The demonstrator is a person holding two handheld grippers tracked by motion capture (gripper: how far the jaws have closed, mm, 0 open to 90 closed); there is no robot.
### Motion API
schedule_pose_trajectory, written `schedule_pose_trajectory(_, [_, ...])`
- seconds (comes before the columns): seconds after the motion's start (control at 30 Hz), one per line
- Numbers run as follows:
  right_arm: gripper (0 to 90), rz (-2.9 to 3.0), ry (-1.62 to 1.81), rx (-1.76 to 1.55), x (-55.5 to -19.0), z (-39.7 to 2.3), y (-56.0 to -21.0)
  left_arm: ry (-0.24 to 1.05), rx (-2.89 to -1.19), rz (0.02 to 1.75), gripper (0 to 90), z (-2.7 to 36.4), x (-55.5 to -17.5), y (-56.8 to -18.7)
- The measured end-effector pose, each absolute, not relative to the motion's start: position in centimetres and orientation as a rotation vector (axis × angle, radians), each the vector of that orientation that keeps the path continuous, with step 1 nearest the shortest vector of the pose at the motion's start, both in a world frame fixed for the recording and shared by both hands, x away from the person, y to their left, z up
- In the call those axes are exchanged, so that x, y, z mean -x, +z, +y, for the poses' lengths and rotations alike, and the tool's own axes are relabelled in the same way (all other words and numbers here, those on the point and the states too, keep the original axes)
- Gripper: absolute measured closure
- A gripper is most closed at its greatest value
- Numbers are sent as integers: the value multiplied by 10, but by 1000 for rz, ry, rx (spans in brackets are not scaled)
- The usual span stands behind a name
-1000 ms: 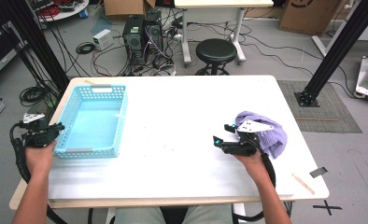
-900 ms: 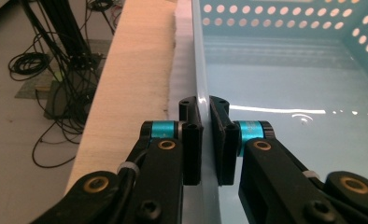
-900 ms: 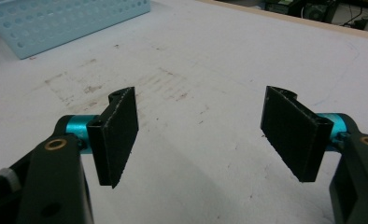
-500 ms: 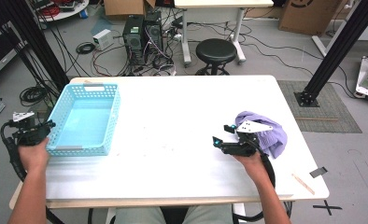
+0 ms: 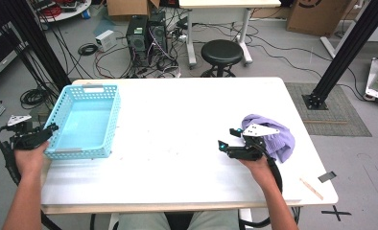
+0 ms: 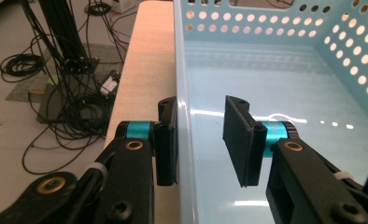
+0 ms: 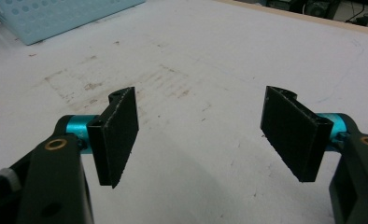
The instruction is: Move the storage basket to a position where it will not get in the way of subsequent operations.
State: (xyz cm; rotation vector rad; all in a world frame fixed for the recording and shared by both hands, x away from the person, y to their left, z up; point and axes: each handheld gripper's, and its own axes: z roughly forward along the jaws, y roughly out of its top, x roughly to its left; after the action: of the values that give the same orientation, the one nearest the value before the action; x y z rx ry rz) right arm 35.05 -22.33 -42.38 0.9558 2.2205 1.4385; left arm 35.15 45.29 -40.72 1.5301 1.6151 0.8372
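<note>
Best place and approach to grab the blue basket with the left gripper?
Take the blue basket by its thin upright side wall at the table's left edge, coming from that edge with one jaw outside, one inside. The left gripper already straddles that wall; its jaws have just been opening, with the outer pad against the wall and the inner one clear. The rim gives a straight, narrow edge, likely the easiest hold.

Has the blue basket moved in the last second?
Yes. The basket has slid left toward the table edge; its near-left corner now overhangs that edge, with the left tool at its wall, jaws just opening.
</note>
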Motion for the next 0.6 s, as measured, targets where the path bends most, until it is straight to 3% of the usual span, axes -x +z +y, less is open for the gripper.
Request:
schedule_pose_trajectory(0.17, [281, 2226, 1438, -952, -350, -222, -424, 820, -1478, 1670, 839, 458, -351, -407])
schedule_pose_trajectory(0.6, [281, 2228, 1438, -955, -352, -222, -425, 893, -1542, 1662, 836, 456, -367, -405])
